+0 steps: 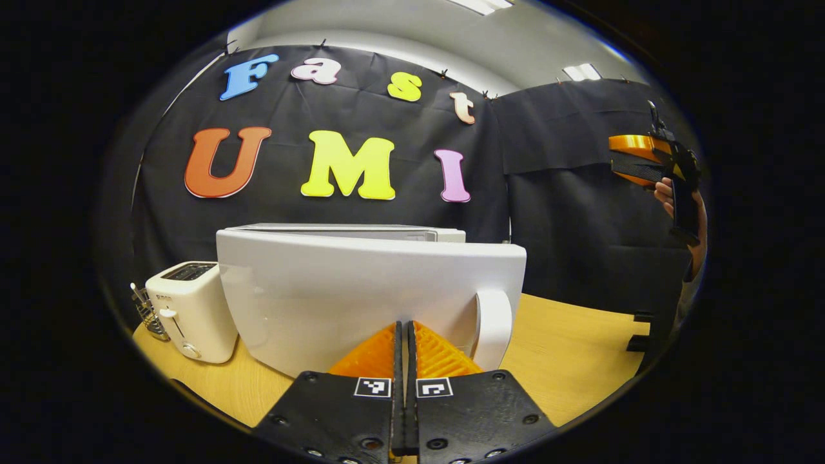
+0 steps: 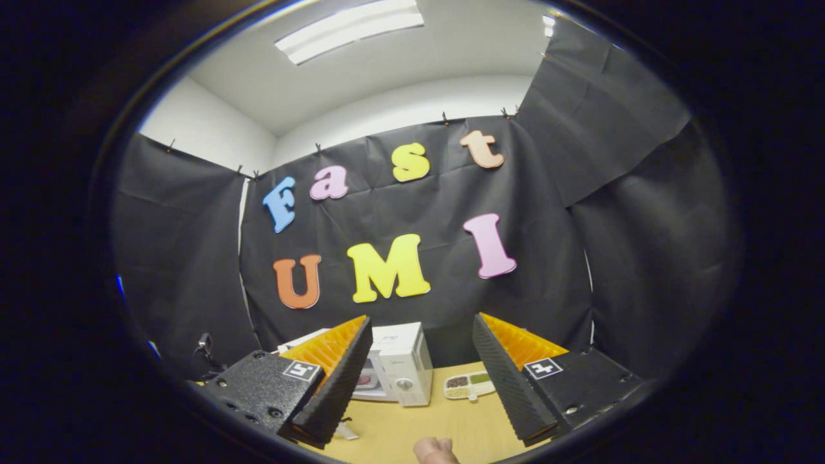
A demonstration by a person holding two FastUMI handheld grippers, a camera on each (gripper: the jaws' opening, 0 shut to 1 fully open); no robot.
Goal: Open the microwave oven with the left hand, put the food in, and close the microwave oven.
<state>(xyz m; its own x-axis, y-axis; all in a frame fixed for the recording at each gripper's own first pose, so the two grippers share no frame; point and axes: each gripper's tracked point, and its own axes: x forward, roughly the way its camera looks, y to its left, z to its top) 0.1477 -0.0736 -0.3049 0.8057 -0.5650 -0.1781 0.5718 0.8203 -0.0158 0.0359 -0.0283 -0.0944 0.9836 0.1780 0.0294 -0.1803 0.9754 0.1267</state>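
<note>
The white microwave [image 1: 348, 231] stands on the wooden table with its door [image 1: 361, 296] swung out toward me. My left gripper [image 1: 405, 325] is shut with nothing between its fingers, close in front of the door, and the door handle [image 1: 493, 328] is just to its right. My right gripper [image 2: 422, 319] is open and empty, held high and well back from the microwave [image 2: 403, 364]. A white divided tray of food [image 2: 470, 385] lies on the table right of the microwave. In the left gripper view, a hand holds the right gripper [image 1: 651, 158] far right.
A white toaster [image 1: 190, 309] stands left of the microwave, with a wire rack [image 1: 147, 316] beside it. The wooden table [image 1: 573, 348] stretches to the right of the door. A fingertip [image 2: 435, 451] shows at the bottom of the right gripper view.
</note>
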